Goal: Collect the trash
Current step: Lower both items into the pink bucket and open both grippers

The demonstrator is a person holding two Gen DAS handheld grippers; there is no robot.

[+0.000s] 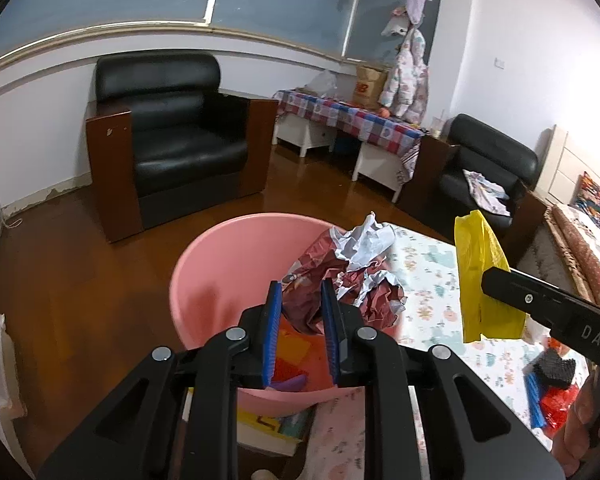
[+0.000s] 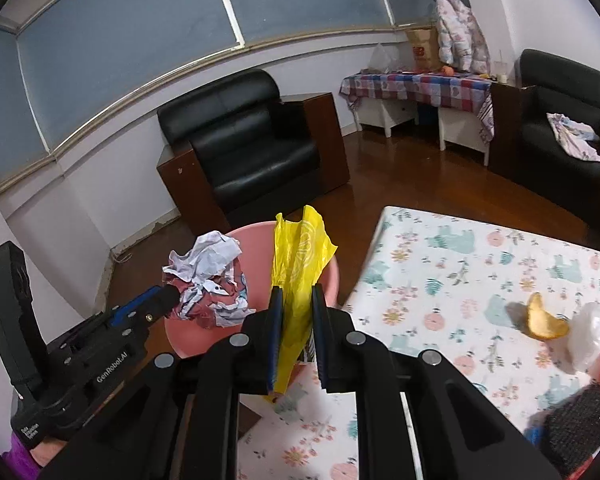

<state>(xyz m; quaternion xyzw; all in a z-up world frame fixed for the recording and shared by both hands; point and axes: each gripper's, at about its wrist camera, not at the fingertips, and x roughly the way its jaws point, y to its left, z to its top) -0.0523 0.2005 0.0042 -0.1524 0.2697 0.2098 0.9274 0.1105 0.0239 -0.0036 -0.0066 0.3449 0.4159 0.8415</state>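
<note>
**2 loads near the bin, both could miss**

I have the left gripper [image 1: 300,320] clamped on the crumpled paper [image 1: 352,276], which bulges past the fingertips over the pink bin [image 1: 220,264]. My right gripper [image 2: 296,332] pinches the yellow bag [image 2: 300,256], which stands up beyond the fingers, with the bin just behind it. My worry: the bag sits nearer the flowered table [image 2: 480,264] edge, so letting go here could drop it outside the rim. The thin plastic could also cling to a pad.

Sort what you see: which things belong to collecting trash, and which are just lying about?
Job: crumpled paper in left gripper; yellow plastic bag in right gripper; pink bin.

Lying about: black armchair, checked tablecloth, hanging jacket.
</note>
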